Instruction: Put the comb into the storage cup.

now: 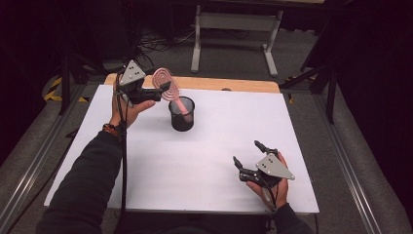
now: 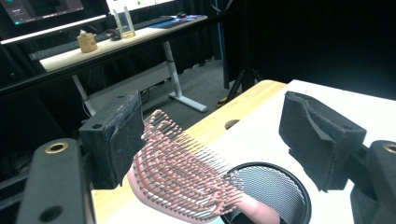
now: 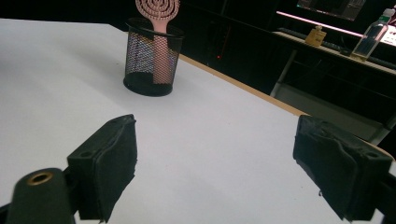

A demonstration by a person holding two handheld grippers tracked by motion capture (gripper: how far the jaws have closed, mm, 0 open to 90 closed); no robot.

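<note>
White table [image 1: 204, 161]: hairbrush [image 2: 182, 179] between left hand-held gripper [image 2: 210, 140] pads.

No legible text, label, brand or number in any view. Monitor [image 2: 44, 11] on the rear desk shows lit interface areas, characters too small to resolve. Bottles [image 3: 373, 35] on that desk carry no readable label at this resolution.
</note>
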